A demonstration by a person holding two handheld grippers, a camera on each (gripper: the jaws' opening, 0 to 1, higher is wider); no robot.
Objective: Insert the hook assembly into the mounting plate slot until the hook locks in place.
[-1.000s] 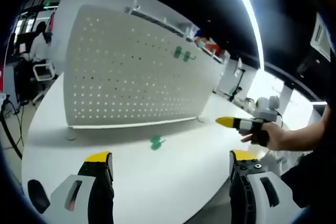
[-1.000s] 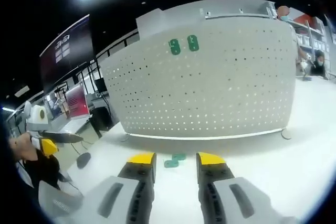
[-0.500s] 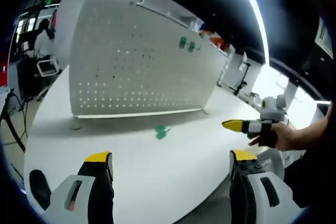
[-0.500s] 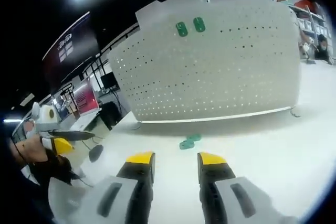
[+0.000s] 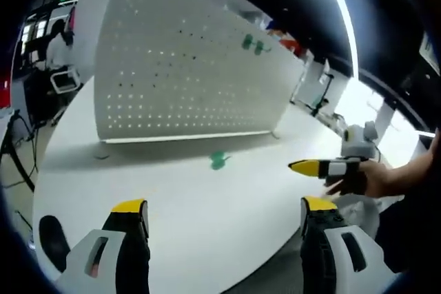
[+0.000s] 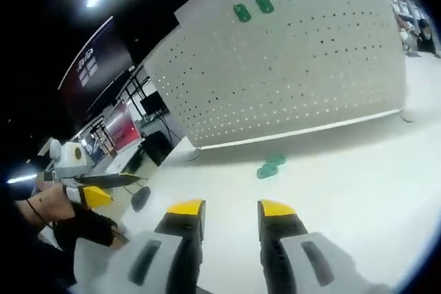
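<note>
Two tools are held over a big white tabletop [image 5: 207, 218], one in each hand. The left tool [image 5: 224, 215] has its yellow-tipped jaws spread wide apart, with nothing between them. The right tool [image 6: 229, 210] has its jaws closer together, with a narrow gap, and they hold nothing either.

The small green hook piece [image 5: 218, 160] lies flat on the tabletop, just in front of the tall white board full of little holes [image 5: 186, 67]. In the left gripper view it sits ahead of the left tool, well apart from it and about in line with the space between the jaws. In the right gripper view the same green hook piece [image 6: 271, 167] lies ahead of the right tool and a bit to the right, not touching it.

High up on the board, two more green hooks [image 6: 251, 9] are stuck in side by side.

In the left gripper view the right tool [image 5: 303, 166] comes in from the right, held in a gloved hand [image 5: 358, 178], near the tabletop's edge.
</note>
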